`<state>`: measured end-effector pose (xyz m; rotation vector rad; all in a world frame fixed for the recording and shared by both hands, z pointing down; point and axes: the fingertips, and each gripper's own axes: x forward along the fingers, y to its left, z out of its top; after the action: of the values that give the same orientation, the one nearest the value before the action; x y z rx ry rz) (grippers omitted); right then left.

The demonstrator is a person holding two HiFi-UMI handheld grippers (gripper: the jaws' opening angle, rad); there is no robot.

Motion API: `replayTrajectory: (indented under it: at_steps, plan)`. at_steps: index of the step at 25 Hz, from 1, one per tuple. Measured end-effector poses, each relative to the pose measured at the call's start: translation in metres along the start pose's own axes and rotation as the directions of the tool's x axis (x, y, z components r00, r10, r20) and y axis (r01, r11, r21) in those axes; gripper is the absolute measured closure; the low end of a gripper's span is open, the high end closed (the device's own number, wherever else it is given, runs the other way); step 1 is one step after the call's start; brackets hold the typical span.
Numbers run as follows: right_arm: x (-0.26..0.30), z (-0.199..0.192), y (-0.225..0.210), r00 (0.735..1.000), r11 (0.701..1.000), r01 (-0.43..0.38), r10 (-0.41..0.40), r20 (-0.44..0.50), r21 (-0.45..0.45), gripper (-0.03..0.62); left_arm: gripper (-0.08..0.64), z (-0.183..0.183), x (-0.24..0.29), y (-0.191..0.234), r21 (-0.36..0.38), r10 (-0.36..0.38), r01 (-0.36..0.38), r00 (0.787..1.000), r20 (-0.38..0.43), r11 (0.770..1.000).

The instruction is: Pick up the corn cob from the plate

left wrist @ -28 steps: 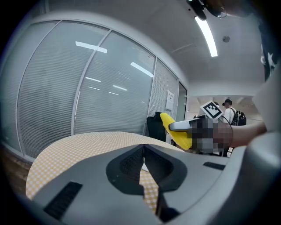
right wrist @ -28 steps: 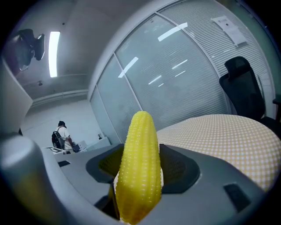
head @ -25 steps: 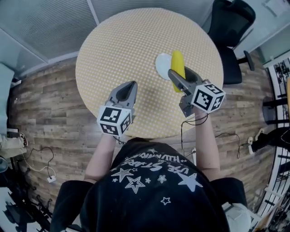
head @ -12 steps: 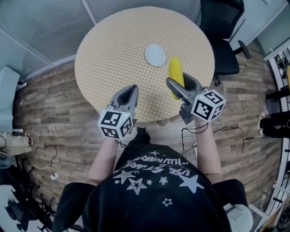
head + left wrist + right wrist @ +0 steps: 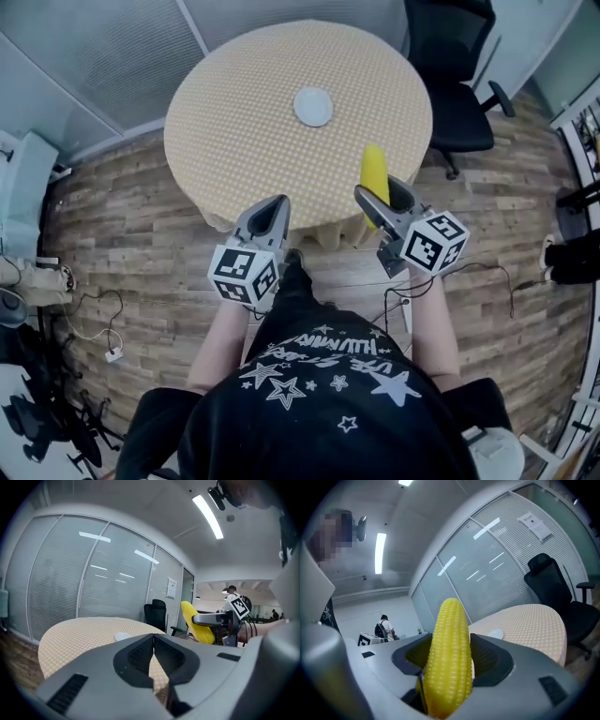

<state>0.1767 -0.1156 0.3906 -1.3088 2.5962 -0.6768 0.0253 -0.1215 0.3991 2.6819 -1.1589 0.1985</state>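
As the head view shows, the corn (image 5: 374, 169) is clamped in the right gripper (image 5: 380, 195) near the bench (image 5: 234, 131) edge, well apart from the bare plate (image 5: 312, 107); we judge the pickup done. The left gripper (image 5: 272, 212) hangs idle.

Left gripper view: jaws closed on nothing, corn to the right.

Right gripper view: jaws press both flanks of the corn, its tip pointing forward past them, so it cannot roll.

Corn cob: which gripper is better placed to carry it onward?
Right. The right gripper is shut on the corn cob, clear of the plate; the left gripper is shut, empty.
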Motion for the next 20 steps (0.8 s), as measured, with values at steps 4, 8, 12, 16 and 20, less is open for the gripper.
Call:
replayTrajectory:
  at_steps: [4,8,12,16,20]
  plan:
    - [-0.033,-0.015,0.031,0.999,0.999,-0.034,0.034,0.021,-0.006,0.331,0.552,-0.007,-0.040,-0.027,0.018,0.024,-0.024,1.000,0.010,1.000]
    - [-0.035,-0.021,0.034,0.999,0.999,-0.051,0.051,0.001,0.006,0.331,0.552,-0.007,-0.051,-0.031,0.012,0.057,-0.057,0.998,0.008,0.998]
    - [-0.033,-0.019,0.025,0.999,0.998,-0.048,0.047,0.003,0.035,0.331,0.552,-0.009,-0.051,-0.031,0.010,0.066,-0.066,0.998,-0.014,0.998]
    - [-0.036,-0.020,0.023,1.000,0.999,-0.023,0.023,0.008,0.037,0.331,0.552,-0.014,-0.053,-0.030,0.015,0.065,-0.064,0.998,-0.016,0.998]
    - [-0.043,-0.028,0.033,1.000,1.000,-0.001,0.001,-0.005,0.018,0.331,0.552,-0.013,-0.064,-0.034,0.005,0.045,-0.045,0.999,0.016,0.999]
